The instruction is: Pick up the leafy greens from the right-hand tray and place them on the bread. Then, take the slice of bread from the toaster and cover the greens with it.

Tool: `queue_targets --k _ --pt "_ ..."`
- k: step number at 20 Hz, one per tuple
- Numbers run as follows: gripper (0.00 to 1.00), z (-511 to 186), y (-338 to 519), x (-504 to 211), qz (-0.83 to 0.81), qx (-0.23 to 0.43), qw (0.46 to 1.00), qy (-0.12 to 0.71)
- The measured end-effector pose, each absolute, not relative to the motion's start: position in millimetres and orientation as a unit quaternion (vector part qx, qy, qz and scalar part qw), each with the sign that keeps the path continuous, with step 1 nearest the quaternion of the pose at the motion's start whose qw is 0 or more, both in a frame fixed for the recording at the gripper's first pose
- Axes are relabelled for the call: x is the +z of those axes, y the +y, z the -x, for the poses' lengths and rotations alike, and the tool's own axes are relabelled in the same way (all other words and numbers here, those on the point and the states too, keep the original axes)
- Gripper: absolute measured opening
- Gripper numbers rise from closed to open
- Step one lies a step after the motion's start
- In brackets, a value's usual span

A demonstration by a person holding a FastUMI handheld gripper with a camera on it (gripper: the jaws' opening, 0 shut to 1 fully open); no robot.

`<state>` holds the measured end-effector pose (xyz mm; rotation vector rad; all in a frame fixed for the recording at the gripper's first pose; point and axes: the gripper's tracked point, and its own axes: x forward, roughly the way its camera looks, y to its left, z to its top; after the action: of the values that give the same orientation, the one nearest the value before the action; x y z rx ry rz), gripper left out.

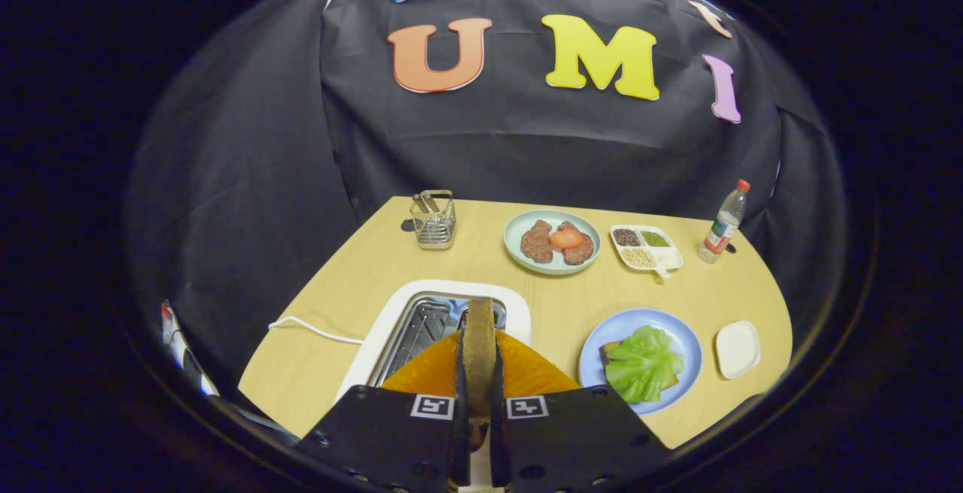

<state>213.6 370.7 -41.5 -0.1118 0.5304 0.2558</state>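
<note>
1. The gripper [479, 403] has its two fingers drawn close together, clamped on the flat faces of an upright slice of bread [479, 350]. The slice stands on edge between the fingers and rises past their tips.

2. The slice is brown and coarse-grained, thin, with a rounded top. It appears to be lifted above the toaster [436, 320], a white unit with an open metal slot directly ahead of and below the fingers. Whether the lower edge is fully out of the slot cannot be told.

3. The step in hand looks like the second one: the leafy greens [643, 361] already lie on another slice of bread [608, 351] on a blue plate [688, 342], ahead and to the right of the fingers.

4. The greens are pale green and crinkled, covering most of that lower slice, which shows only as a brown corner and edge.

5. The next move likely calls for carrying the held slice right, turning it flat, and lowering it squarely over the greens before letting go.

6. Further ahead on the wooden table [353, 282] are a wire holder [434, 220], a plate of meat with tomato [552, 241], a divided spice dish [645, 247] and a water bottle [724, 222]. A small white dish [737, 348] sits just right of the blue plate.
</note>
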Motion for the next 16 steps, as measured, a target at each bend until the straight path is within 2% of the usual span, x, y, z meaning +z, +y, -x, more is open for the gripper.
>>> queue_targets --k 8,12,16 --pt "0.1 -196.4 371.8 38.5 0.042 0.139 0.969 0.2" --pt "0.1 -187.0 349.9 87.9 0.036 0.131 0.978 0.155" --pt "0.1 -192.6 310.6 99.3 0.026 0.108 0.984 0.142"
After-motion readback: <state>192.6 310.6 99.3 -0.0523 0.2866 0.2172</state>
